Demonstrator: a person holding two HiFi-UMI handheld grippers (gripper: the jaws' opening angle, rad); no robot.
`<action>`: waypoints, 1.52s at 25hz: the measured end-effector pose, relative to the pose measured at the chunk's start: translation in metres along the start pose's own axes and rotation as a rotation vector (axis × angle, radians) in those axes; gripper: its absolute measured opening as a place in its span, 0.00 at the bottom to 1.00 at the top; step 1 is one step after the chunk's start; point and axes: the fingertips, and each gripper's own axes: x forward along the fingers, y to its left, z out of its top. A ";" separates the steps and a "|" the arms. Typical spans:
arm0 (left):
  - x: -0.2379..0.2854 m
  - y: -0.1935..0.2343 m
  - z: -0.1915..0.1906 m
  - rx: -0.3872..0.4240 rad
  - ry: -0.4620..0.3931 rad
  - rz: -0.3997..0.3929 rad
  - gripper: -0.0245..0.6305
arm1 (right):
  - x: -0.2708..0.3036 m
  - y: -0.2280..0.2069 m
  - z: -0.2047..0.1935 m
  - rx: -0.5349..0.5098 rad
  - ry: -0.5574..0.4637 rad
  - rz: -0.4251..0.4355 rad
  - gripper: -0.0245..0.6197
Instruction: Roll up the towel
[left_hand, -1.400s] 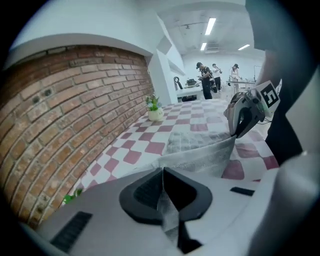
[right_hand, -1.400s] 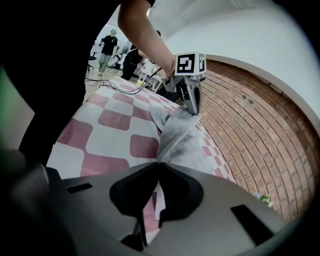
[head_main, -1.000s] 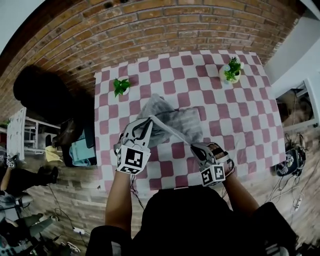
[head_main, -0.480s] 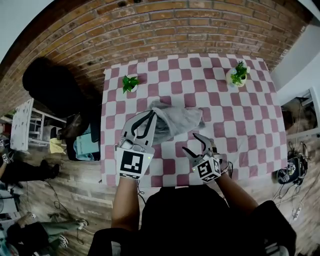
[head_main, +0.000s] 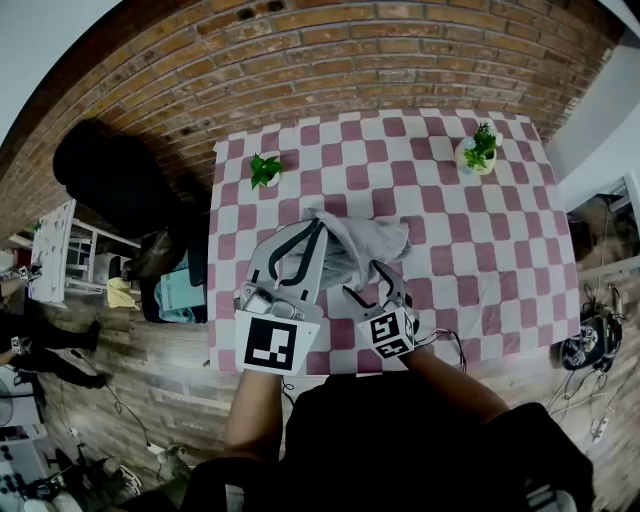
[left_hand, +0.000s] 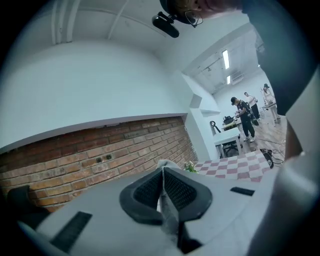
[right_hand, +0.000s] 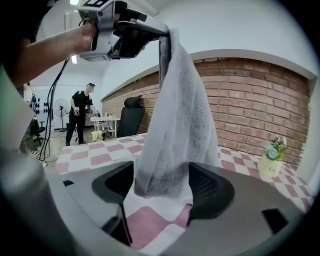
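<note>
A: Now, what is seen to have changed in the last second?

B: One corner of the towel (head_main: 365, 240) has been let go by the right hand-held gripper (head_main: 362, 280). A second ago the cloth was stretched between both grippers, low over the checked surface (head_main: 470, 250). Now it is gathered and hung from the left hand-held gripper (head_main: 318, 224) alone, which has been raised.

A: And how are the jaws found?

B: In the left gripper view the left jaws are pressed together on a thin edge of the towel. In the right gripper view the right jaws are spread wide, and nothing is gripped by them.

A: Where is the towel placed relative to that open hand-held gripper?

B: The hanging lower end is seen between the spread jaws, near the surface. Whether either pad is touched cannot be told. The upper end is pinched above by the left hand-held gripper.

A: What is meant by that for the rolling?

B: No roll has been started, it is judged. The cloth is bunched in the air rather than laid flat. A fresh hold on the lower end is probably being prepared, and the towel would then have to be spread or drawn taut before it can be wound up.
</note>
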 end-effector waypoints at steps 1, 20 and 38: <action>-0.001 0.001 0.005 0.009 -0.006 0.003 0.05 | -0.001 -0.001 -0.002 0.011 0.005 -0.007 0.54; 0.000 0.077 -0.100 -0.179 0.090 0.191 0.05 | -0.107 -0.138 0.081 -0.180 -0.221 -0.239 0.07; 0.254 0.264 -0.091 -0.199 0.153 0.198 0.05 | 0.064 -0.413 0.314 -0.476 -0.118 -0.447 0.07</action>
